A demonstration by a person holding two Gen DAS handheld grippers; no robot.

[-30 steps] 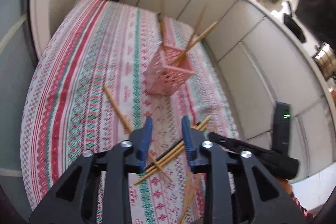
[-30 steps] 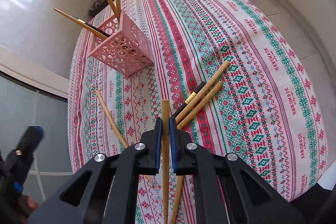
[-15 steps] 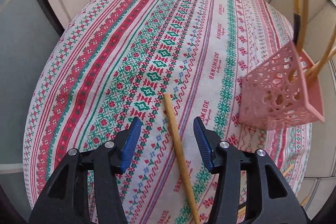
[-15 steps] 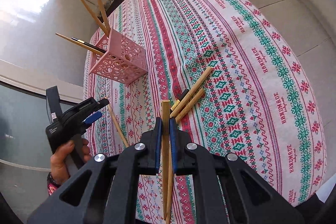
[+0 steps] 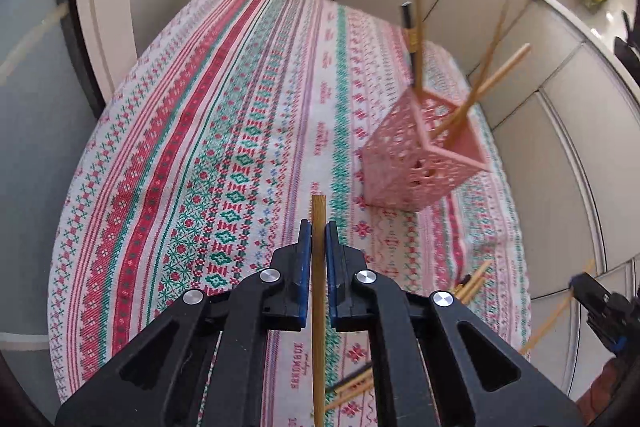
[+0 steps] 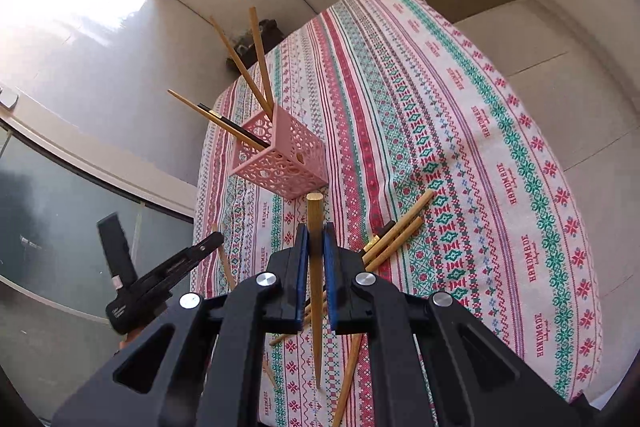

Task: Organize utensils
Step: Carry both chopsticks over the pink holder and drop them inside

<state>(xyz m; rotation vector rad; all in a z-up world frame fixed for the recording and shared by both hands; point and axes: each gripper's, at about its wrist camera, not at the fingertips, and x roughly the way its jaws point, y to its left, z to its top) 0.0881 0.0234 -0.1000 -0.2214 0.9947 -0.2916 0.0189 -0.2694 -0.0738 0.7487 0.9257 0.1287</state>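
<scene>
left gripper (image 5: 314, 243) clamps a wooden chopstick (image 5: 318, 307) | right gripper (image 6: 315, 245) clamps a second wooden chopstick (image 6: 315, 287) | pink perforated plastic square holder (image 6: 280, 157) stands ahead on striped tablecloth (image 6: 460, 147) | advice: tilt each stick upright above the rim, release one at a time

My left wrist camera looks forward and down along its fingers, close above the red-and-green patterned tablecloth (image 5: 224, 163), facing the far corner wall. My right wrist camera looks steeply down from higher up, toward the window side. Both views share the pink perforated square basket (image 5: 416, 163) (image 6: 280, 163) and the cloth around it.
</scene>
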